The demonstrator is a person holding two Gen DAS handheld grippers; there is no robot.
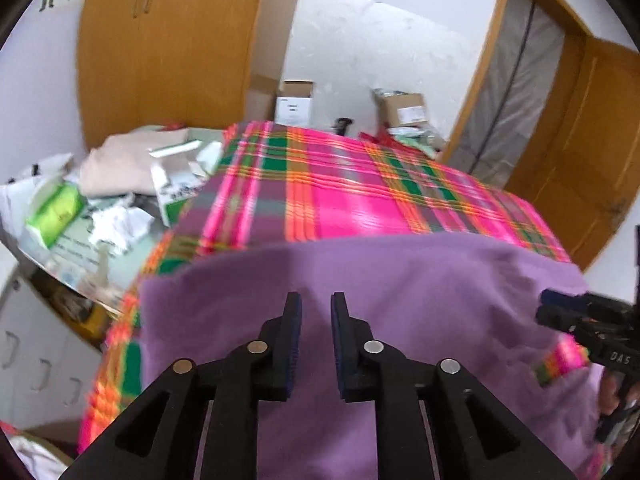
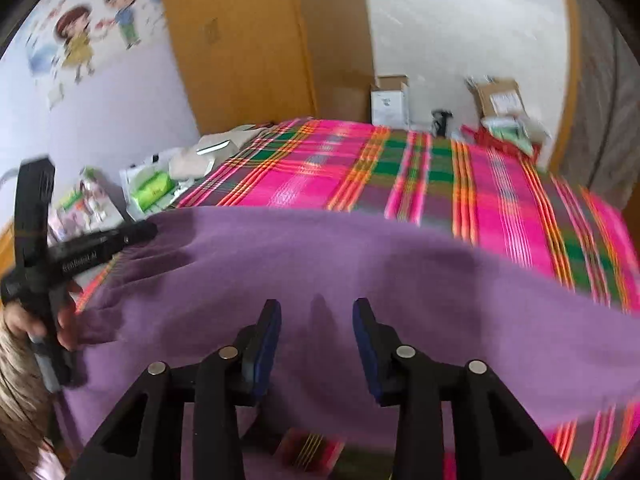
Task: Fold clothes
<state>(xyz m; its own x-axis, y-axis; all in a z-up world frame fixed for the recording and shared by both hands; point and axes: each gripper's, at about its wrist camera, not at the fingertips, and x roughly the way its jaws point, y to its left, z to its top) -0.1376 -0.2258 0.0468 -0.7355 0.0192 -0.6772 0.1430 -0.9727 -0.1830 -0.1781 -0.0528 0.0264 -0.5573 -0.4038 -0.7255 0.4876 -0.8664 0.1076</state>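
Note:
A purple garment (image 1: 400, 280) (image 2: 320, 256) lies spread flat on a bed with a pink, green and orange plaid cover (image 1: 340, 200) (image 2: 500, 200). My left gripper (image 1: 316, 312) hovers just over the garment's near left part, open, with only cloth below the gap. My right gripper (image 2: 316, 316) stands open over the near middle, holding nothing. In the left wrist view the right gripper (image 1: 546, 306) shows at the garment's right edge. In the right wrist view the left gripper (image 2: 148, 230), held by a hand (image 2: 16, 320), reaches the garment's far left corner.
Left of the bed lies clutter: a green packet (image 1: 56, 212), crumpled paper and a beige cloth (image 1: 120, 164). Cardboard boxes (image 1: 294, 104) (image 1: 402, 110) stand beyond the bed's far end. A wooden wardrobe (image 1: 168, 48), a wooden door (image 1: 580, 140) and white drawers (image 1: 40, 360) surround the bed.

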